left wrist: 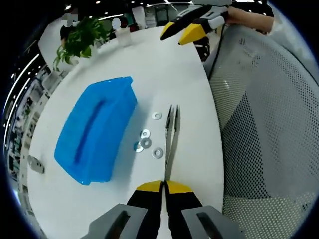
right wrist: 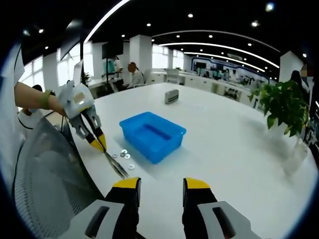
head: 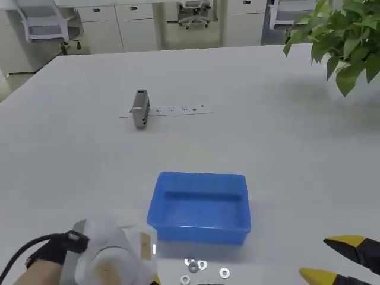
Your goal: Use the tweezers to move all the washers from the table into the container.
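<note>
Tweezers [left wrist: 171, 138] being clamped between closed jaws of left gripper [left wrist: 163, 185], tips reaching alongside washers [left wrist: 158, 153] lying on table [left wrist: 167, 69] just beside blue container [left wrist: 94, 130]. Right gripper [right wrist: 159, 185] hovering well apart, jaws standing wide, gripping nothing.

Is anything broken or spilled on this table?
Nothing stands out. The washers lie loose on the table beside the blue container, which sits upright and looks undamaged. The tweezers look straight in the left gripper.
</note>
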